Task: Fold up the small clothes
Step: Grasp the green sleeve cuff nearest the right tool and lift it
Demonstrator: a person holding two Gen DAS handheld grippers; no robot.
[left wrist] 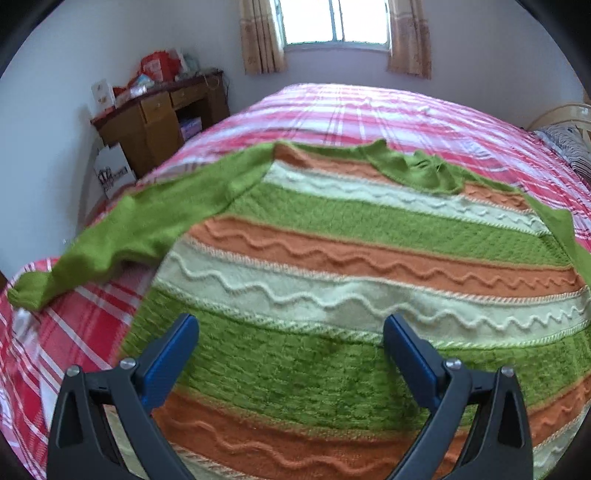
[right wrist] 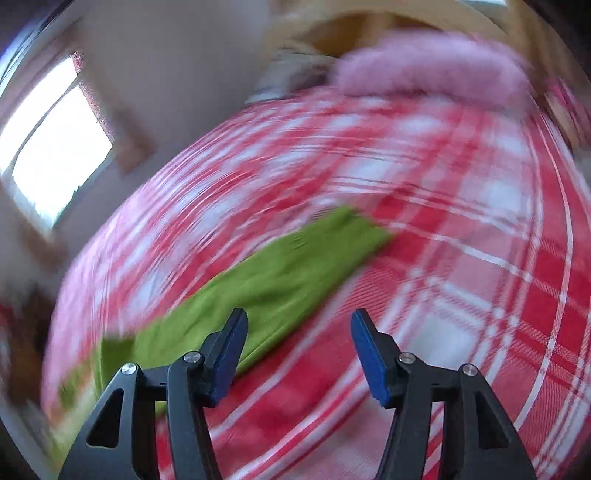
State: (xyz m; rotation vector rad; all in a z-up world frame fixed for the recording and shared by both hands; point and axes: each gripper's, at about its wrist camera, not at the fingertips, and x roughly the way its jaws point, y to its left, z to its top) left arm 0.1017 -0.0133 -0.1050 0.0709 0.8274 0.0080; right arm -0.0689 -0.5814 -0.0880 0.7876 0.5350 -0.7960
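A small knit sweater lies flat on the bed, front up, w/ green, orange & pale stripes and wavy lines across it. Its green neck is at the far end. One green sleeve sticks out to the left side over the red & white check blanket, its cuff near the bed edge. The left gripper hangs just over the low part of the sweater, jaws wide apart, nothing held; can't tell if the tips touch the knit. In the right wrist view all is blurry: the other green sleeve lies slanted on the blanket. The right gripper is above it, jaws about half open w/ nothing between them; the left blue pad is over the sleeve's edge. Farther off: a pink pillow, a wood desk w/ stuff on top, a window w/ curtains.
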